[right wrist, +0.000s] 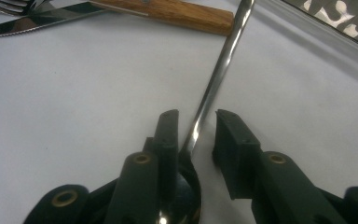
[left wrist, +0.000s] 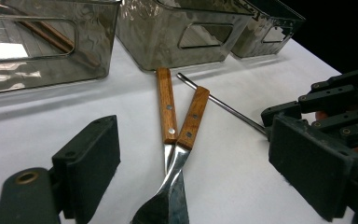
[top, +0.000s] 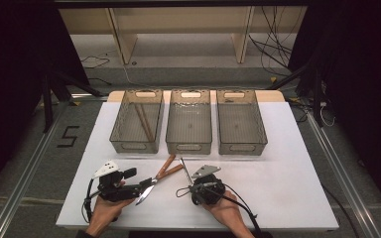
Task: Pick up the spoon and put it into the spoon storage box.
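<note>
Near the worktop's front edge: left gripper [left wrist: 182, 177] spread wide around crossed wooden-handled knife and fork [left wrist: 179, 126]; right gripper [right wrist: 196, 135] parted, straddling spoon [right wrist: 216, 70], ready to pinch.

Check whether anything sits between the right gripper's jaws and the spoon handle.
Nothing visible does. The right gripper has its jaws open on either side of the spoon handle, with bare white table beside it. The wooden-handled knife lies farther off, past the handle's tip.
</note>
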`<state>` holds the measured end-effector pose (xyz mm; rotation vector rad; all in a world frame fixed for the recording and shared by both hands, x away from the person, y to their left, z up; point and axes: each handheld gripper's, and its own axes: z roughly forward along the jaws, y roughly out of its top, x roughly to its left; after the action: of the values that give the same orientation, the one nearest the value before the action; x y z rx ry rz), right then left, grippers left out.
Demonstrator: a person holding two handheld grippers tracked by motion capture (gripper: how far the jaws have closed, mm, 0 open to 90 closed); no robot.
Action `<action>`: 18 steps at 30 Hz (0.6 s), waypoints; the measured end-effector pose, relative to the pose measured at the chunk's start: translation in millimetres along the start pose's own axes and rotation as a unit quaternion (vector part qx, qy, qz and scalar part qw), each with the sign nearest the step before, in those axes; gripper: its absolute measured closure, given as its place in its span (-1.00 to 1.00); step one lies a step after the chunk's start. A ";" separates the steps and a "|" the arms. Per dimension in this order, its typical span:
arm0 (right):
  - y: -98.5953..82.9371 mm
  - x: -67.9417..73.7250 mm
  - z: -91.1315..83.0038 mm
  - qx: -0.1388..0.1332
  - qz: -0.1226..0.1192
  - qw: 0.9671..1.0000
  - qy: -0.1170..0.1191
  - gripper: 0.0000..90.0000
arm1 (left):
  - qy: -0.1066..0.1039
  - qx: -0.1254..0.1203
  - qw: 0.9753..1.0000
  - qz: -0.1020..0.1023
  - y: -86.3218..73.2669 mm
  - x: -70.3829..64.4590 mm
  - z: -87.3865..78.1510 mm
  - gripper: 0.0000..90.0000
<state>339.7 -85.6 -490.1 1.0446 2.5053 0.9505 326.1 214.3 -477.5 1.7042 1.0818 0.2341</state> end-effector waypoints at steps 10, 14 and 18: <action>2.4 -1.5 -1.2 0.012 -0.009 1.000 -0.003 0.83 | -0.003 0.000 1.000 -0.001 -0.2 -0.2 0.2 -0.64; 1.2 -7.5 -3.8 0.017 -0.001 1.000 -0.002 0.87 | -0.002 0.002 1.000 -0.002 -0.3 0.1 0.5 -0.64; 0.4 -15.7 -6.3 0.021 0.013 1.000 -0.004 0.90 | -0.003 0.002 1.000 -0.003 -0.4 -1.0 1.2 -0.64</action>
<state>348.1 -99.5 -485.2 1.0950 2.5211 0.9012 326.1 212.8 -478.0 1.7043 1.0828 0.2237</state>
